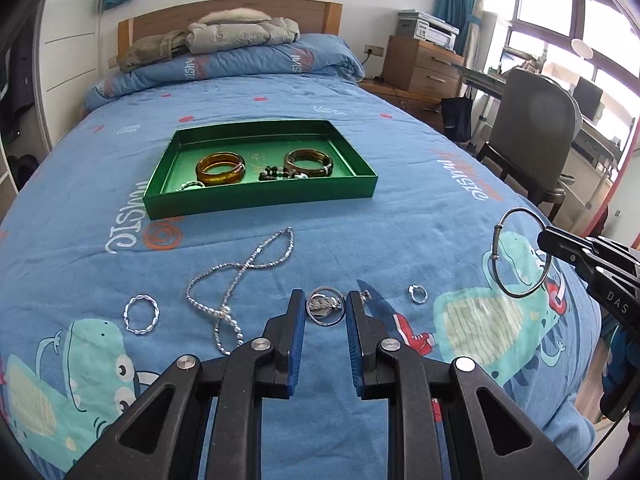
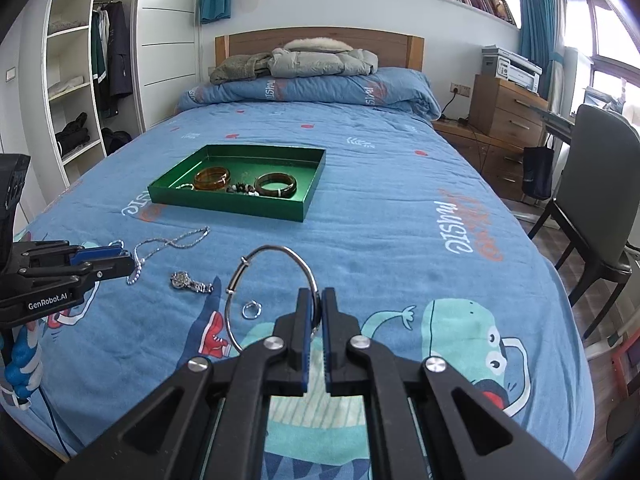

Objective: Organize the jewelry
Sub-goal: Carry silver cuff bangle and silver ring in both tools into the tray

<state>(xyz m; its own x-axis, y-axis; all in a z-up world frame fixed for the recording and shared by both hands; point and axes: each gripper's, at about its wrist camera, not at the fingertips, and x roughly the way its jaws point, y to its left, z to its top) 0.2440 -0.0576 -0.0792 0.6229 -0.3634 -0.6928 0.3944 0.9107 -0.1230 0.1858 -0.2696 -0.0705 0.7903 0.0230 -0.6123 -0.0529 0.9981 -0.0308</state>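
Tray's front wall (image 1: 260, 200) hiding small ring

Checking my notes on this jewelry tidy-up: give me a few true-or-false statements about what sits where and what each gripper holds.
1. The right gripper is shut on the thin silver wire bangle. True.
2. The green rectangular tray holds an amber bangle and a dark brown bangle. True.
3. The silver watch lies inside the tray. False: it lies on the blue cartoon bedspread, outside the tray.
4. The left gripper grips the silver chain necklace. False: its jaws stand apart with nothing between them, and the necklace lies on the bedspread.
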